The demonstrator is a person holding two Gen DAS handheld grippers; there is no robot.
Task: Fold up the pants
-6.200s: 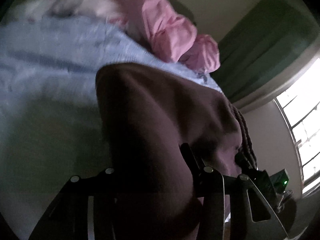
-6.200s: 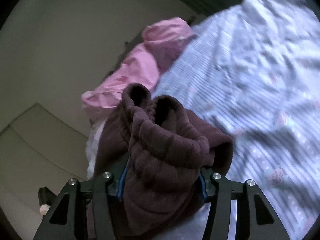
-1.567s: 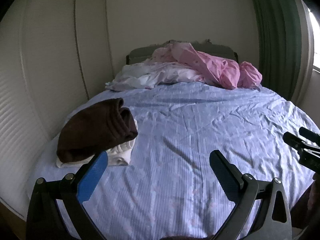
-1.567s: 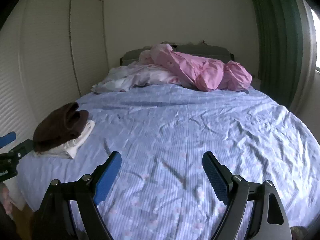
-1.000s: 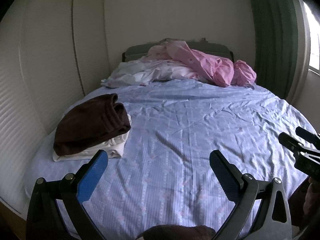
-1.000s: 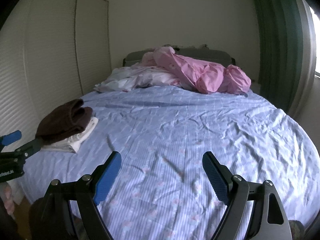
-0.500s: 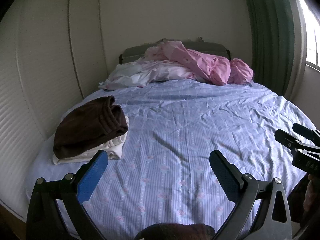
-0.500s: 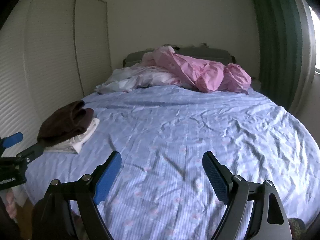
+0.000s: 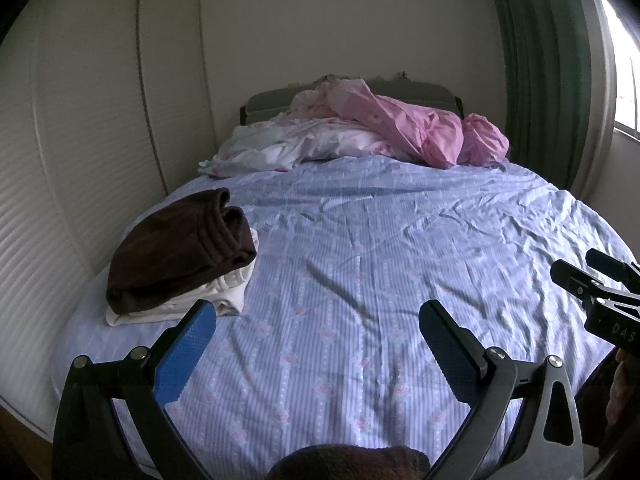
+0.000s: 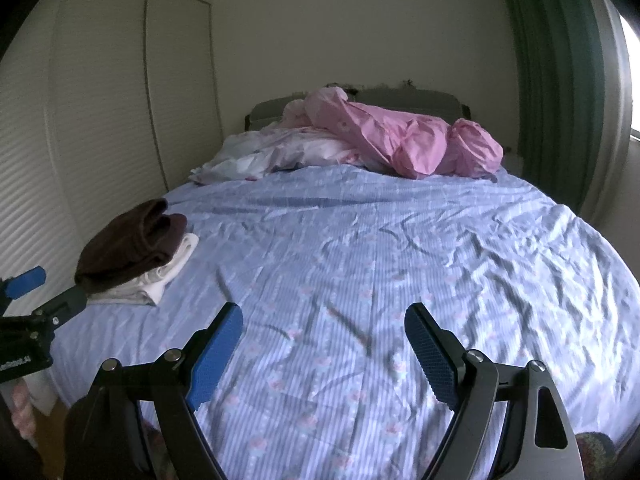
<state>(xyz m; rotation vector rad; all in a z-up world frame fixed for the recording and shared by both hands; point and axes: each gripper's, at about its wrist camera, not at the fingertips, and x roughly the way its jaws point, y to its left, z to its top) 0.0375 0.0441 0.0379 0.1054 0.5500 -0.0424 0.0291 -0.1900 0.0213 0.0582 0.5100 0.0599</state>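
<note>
Brown pants [image 9: 180, 248] folded on bed [image 9: 360, 264]; both claws spread, empty; window only in left view.

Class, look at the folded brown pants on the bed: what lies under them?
The brown pants rest on folded white cloth, whose edges stick out on the blue sheet. How many white pieces there are, and what kind, is hidden under the pants.

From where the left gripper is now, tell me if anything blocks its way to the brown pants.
Nothing visible blocks it. The left gripper hangs open above bare blue sheet, and the folded brown pants lie ahead to its left on a white folded garment.
</note>
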